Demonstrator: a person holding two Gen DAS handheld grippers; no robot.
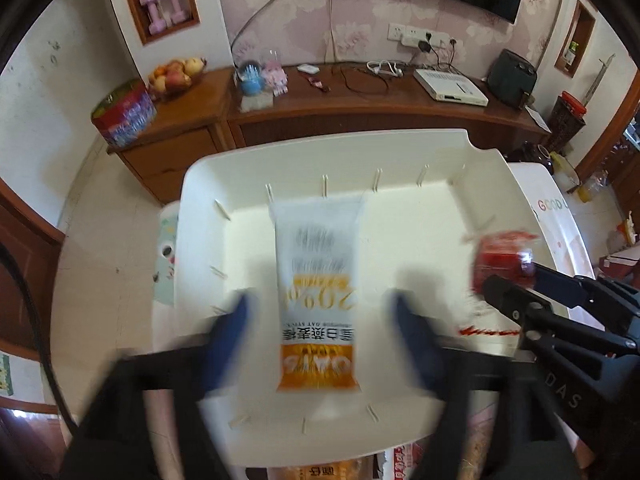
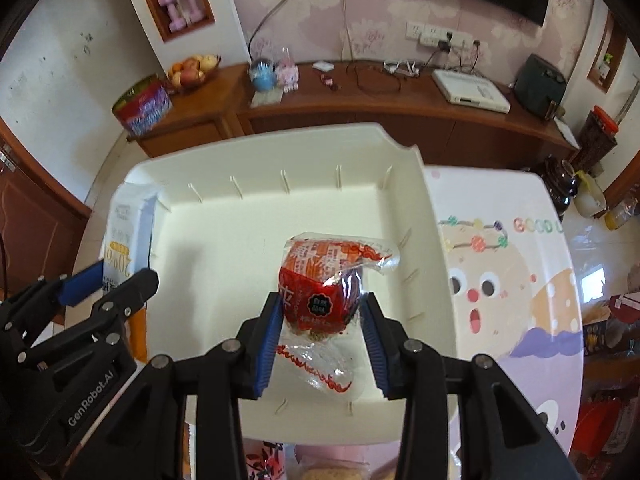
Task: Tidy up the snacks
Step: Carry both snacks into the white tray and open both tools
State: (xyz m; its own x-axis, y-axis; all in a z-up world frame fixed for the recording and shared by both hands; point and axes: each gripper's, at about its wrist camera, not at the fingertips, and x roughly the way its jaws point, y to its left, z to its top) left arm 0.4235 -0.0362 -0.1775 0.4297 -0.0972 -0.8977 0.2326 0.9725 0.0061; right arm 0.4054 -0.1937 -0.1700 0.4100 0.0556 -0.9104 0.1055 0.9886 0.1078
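Observation:
A white tray [image 1: 224, 240] [image 2: 224, 240] sits on the table below both grippers. My left gripper [image 1: 320, 300] is open, its blue fingers [image 1: 232, 340] wide apart on either side of a white and orange oat bar packet [image 1: 318, 300], which is blurred and touches neither finger. It also shows at the left of the right wrist view, the left gripper [image 2: 122, 272] beside the oat bar packet [image 2: 124, 232]. My right gripper [image 2: 323, 300] is shut on a red snack packet [image 2: 316, 280] with a clear wrapper, held over the tray's right half. The left wrist view shows the right gripper [image 1: 524, 276] with that red snack packet [image 1: 500, 252].
The tray rests on a table with a cartoon cover [image 2: 512, 280]. More snack packets [image 2: 332, 468] lie at the near edge under the grippers. Behind stands a wooden sideboard [image 2: 400, 108] with a fruit bowl [image 2: 192, 72], a red tin [image 2: 142, 108], cables and a white box [image 2: 472, 90].

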